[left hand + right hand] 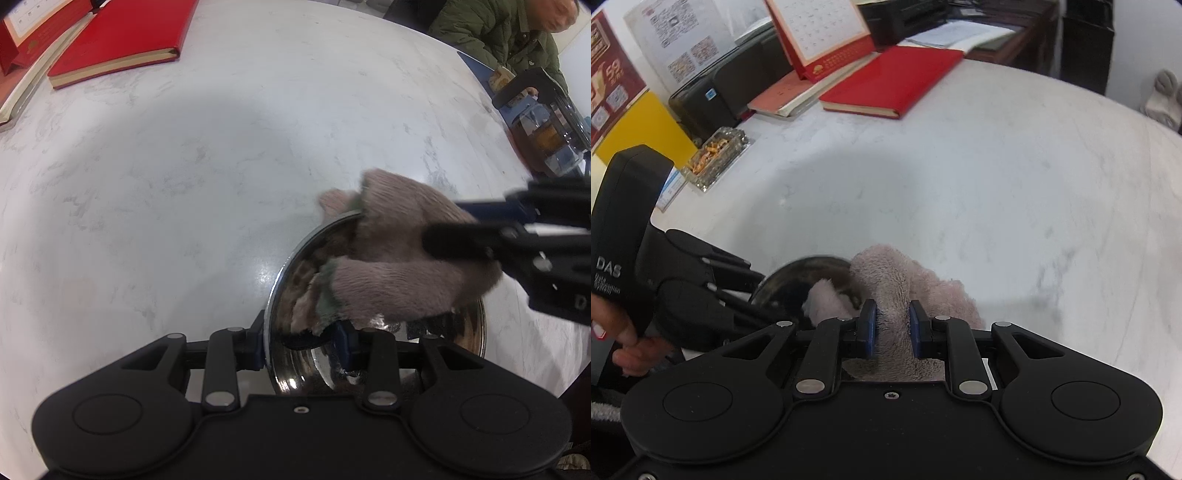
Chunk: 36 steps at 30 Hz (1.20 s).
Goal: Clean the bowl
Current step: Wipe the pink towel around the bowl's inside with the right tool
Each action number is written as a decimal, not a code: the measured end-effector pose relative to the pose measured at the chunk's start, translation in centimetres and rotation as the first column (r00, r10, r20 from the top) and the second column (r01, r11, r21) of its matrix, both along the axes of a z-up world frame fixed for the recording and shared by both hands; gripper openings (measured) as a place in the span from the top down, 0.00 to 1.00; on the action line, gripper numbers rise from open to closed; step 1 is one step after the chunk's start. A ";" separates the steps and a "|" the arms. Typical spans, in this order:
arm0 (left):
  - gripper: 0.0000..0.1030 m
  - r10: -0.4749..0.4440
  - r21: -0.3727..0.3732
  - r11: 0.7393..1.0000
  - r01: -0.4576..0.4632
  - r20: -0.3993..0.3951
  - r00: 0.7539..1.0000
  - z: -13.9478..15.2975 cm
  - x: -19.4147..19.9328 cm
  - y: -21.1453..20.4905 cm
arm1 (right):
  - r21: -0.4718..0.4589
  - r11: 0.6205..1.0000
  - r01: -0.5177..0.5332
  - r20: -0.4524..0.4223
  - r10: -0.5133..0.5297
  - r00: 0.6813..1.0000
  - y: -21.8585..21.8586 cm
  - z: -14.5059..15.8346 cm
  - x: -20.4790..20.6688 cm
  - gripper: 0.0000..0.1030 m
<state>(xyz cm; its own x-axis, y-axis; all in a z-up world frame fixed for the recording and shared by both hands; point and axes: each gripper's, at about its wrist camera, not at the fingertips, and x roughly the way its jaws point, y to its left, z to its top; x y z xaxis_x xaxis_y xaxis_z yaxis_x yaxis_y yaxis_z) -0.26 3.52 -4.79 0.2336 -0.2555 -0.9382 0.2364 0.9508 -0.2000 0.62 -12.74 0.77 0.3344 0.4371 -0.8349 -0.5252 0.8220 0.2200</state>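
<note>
A shiny steel bowl point(295, 365) stands tilted on its side on the white marble table. My left gripper point(303, 343) is shut on the bowl's rim, one finger inside and one outside. A fuzzy pinkish-grey cloth point(399, 273) with a green edge is pressed into the bowl's mouth. My right gripper point(892, 325) is shut on this cloth point(892, 291) and shows in the left wrist view point(480, 232) coming in from the right. The bowl point(798, 280) also appears dark at the lower left of the right wrist view, partly hidden by the cloth.
Red books point(122, 40) and a desk calendar point(820, 33) lie at the table's far side. A glass ashtray point(716, 157) sits at the left edge. A glass teapot point(543, 122) stands at the right, near a seated person point(509, 33).
</note>
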 end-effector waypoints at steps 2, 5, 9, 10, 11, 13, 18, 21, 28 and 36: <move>0.68 -0.007 0.000 1.000 0.007 0.000 1.000 0.0 0.1 0.0 | -0.023 0.999 -0.045 0.018 0.045 0.999 1.1 0.1 0.5 0.83; 0.68 -0.013 -0.001 1.000 0.013 0.002 1.000 0.0 0.2 -0.1 | -0.044 0.992 -0.116 0.028 0.117 0.993 2.6 0.2 1.3 0.83; 0.67 -0.005 -0.010 1.000 0.005 0.003 1.000 0.1 0.3 0.0 | -0.057 0.985 -0.163 0.030 0.165 0.986 3.4 0.1 1.9 0.82; 0.67 -0.001 -0.006 1.000 0.001 0.006 1.000 0.1 0.3 -0.1 | -0.046 0.987 -0.157 0.020 0.158 0.987 3.1 0.1 2.0 0.82; 0.67 0.004 -0.003 1.000 -0.004 0.009 1.000 0.1 0.2 -0.1 | -0.027 0.990 -0.140 0.008 0.141 0.990 2.7 0.2 1.9 0.82; 0.67 0.015 -0.003 1.000 -0.015 0.013 1.000 0.0 0.1 -0.2 | -0.022 0.996 -0.091 -0.008 0.090 0.996 1.6 0.0 1.5 0.82; 0.67 0.040 -0.020 0.999 -0.039 0.014 0.999 0.0 0.1 0.1 | 0.016 0.999 0.050 -0.102 -0.048 0.994 -1.8 -1.1 -0.6 0.83; 0.67 0.060 -0.039 0.997 -0.059 0.009 0.998 -0.1 0.2 0.2 | 0.063 0.990 0.122 -0.160 -0.111 0.981 -3.2 -1.5 -2.2 0.82; 0.68 0.082 -0.047 0.996 -0.081 0.023 0.996 0.1 -0.1 0.2 | 0.079 0.980 0.185 -0.197 -0.166 0.966 -3.7 -1.6 -3.0 0.82; 0.71 0.085 -0.093 0.993 -0.076 0.100 0.991 3.9 -0.4 2.8 | -0.008 0.999 0.043 -0.098 -0.044 0.994 -2.4 -0.7 -2.0 0.84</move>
